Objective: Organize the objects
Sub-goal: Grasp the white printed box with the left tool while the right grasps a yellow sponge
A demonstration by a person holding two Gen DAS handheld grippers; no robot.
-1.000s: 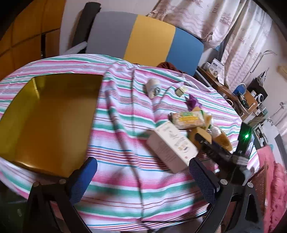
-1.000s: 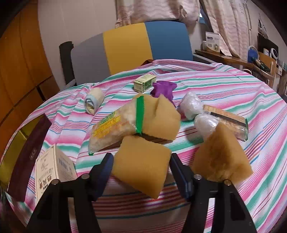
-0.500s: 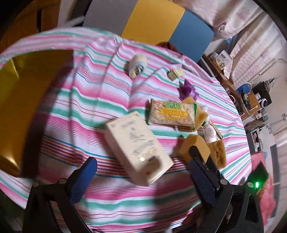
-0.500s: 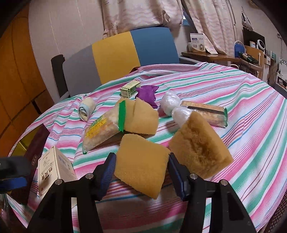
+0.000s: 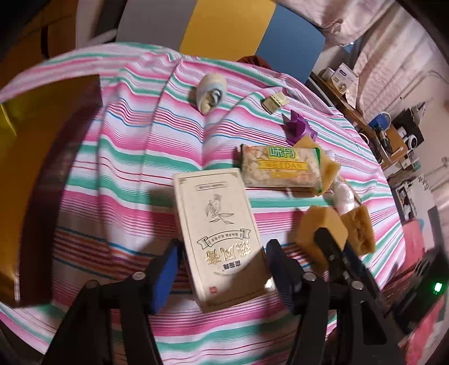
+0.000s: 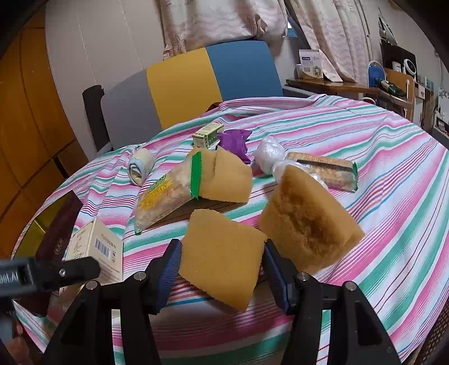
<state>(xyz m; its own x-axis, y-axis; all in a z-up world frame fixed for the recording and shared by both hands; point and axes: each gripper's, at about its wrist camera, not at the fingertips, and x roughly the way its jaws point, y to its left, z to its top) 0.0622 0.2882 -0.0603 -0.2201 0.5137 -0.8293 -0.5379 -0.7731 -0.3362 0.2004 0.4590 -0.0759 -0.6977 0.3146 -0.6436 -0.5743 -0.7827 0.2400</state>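
- L tool (image 5: 221,269): I've got it straddling the near end of the cream box (image 5: 217,235), pads apart, not pinching yet.
- Box lies flat nr the table's (image 5: 126,146) near edge; long axis runs straight away from the tool, so I'd close across the short width.
- R tool (image 6: 221,265): clamped on a yellow sponge (image 6: 221,252), off the table.
- L is the nearer one for the box.

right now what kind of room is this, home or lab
Most likely a lived-in home room, not a lab: a round table under a striped tablecloth, floral curtains behind a grey, yellow and blue chair, and a cluttered wooden side desk by the wall.
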